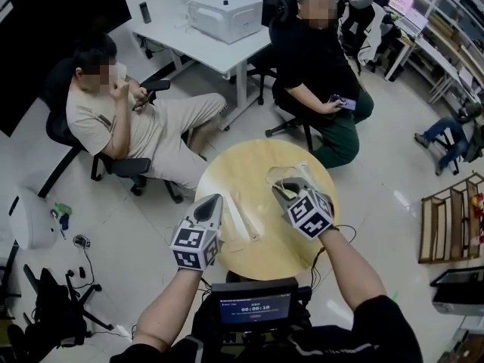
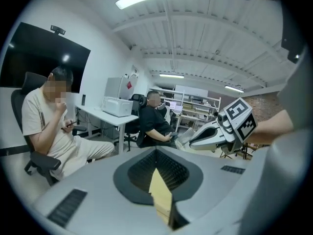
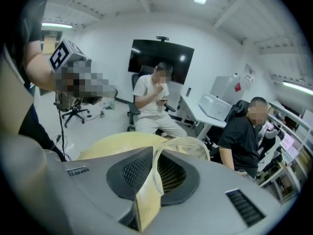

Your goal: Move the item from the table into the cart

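Note:
A clear plastic bag (image 1: 248, 219) hangs stretched between my two grippers above the round yellow table (image 1: 249, 165). My left gripper (image 1: 215, 203) is shut on one edge of it; in the left gripper view the thin sheet (image 2: 160, 192) sits pinched between the jaws of that gripper (image 2: 156, 156). My right gripper (image 1: 280, 192) is shut on the other edge, and the bag's open mouth (image 3: 191, 146) bulges out beyond its jaws (image 3: 155, 155). The film looks yellowish where the table shows through it. No cart is in any view.
Two people sit on office chairs just beyond the table, one in beige (image 1: 121, 123), one in black (image 1: 318, 66). A white desk (image 1: 189, 44) with a white box stands behind them. A wooden rack (image 1: 450, 218) is at the right, and cables and gear (image 1: 76, 248) lie on the floor at the left.

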Action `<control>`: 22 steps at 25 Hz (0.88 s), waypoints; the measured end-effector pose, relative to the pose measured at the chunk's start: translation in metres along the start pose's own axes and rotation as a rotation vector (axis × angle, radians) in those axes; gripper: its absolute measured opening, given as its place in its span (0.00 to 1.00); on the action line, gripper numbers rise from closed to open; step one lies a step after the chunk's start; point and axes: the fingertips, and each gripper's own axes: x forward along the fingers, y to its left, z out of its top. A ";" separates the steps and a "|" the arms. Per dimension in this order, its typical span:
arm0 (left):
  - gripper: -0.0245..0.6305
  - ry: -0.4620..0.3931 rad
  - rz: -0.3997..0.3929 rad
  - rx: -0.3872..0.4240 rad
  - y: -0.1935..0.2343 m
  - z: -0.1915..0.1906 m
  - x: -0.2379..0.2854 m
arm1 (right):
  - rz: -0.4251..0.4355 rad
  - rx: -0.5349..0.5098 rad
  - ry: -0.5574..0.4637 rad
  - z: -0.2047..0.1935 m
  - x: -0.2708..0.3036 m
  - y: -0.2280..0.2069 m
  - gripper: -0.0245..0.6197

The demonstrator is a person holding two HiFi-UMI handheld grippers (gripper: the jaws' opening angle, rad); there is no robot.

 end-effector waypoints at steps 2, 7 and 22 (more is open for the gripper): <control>0.04 -0.040 -0.032 0.023 -0.011 0.015 -0.014 | -0.049 0.062 -0.065 0.015 -0.031 0.005 0.08; 0.04 -0.100 -0.140 0.088 -0.036 0.046 -0.053 | -0.200 0.168 -0.206 0.057 -0.109 0.030 0.08; 0.04 -0.154 -0.592 0.244 -0.280 0.035 -0.139 | -0.675 0.388 -0.458 -0.010 -0.408 0.138 0.08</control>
